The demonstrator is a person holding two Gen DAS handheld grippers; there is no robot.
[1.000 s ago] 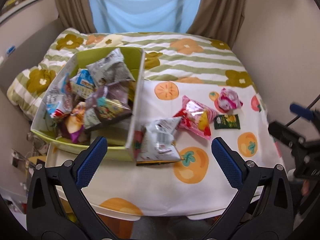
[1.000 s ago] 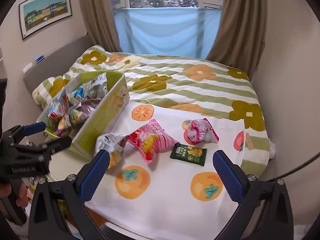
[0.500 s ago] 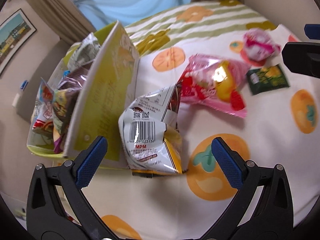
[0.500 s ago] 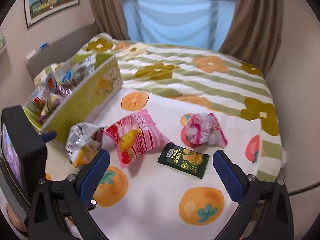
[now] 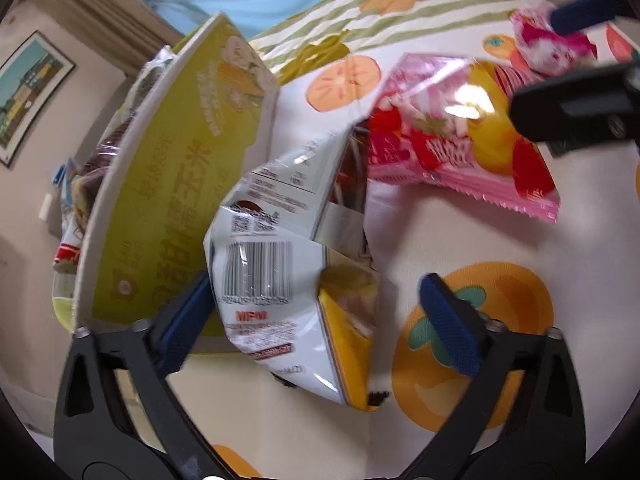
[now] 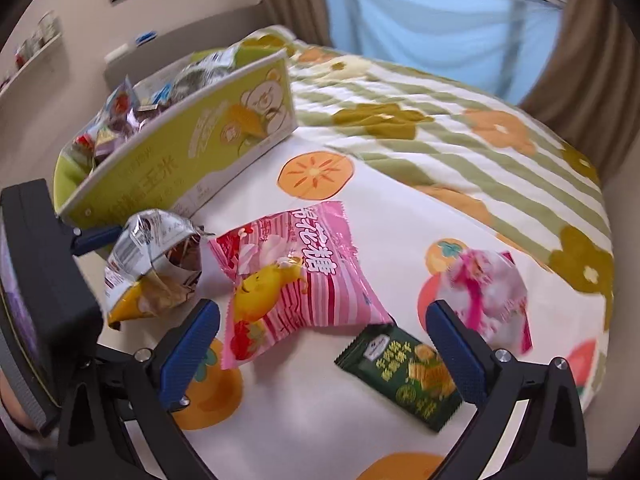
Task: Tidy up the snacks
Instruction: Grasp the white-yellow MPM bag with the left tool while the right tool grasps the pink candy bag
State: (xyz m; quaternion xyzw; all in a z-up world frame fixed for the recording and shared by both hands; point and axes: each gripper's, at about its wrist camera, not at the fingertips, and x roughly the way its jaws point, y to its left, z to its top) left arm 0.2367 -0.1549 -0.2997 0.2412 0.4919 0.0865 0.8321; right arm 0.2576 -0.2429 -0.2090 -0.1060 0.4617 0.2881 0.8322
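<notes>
My left claw (image 5: 316,312) is spread wide around the crumpled silver-and-yellow snack bag (image 5: 296,280), one pad on each side; I cannot tell whether either pad touches it. That bag lies on the persimmon-print cloth (image 5: 460,240) right beside the green snack box (image 5: 172,200), which is stuffed with packets. Just past it lies the pink candy bag (image 6: 288,276). My right claw (image 6: 322,346) is open too, gripping nothing, hovering low over the cloth with the pink candy bag and the dark green wafer packet (image 6: 404,372) between its pads. A pink-and-white wrapped snack (image 6: 488,292) lies near its right pad. The cloth covers a bed with a flowered quilt (image 6: 460,128).
</notes>
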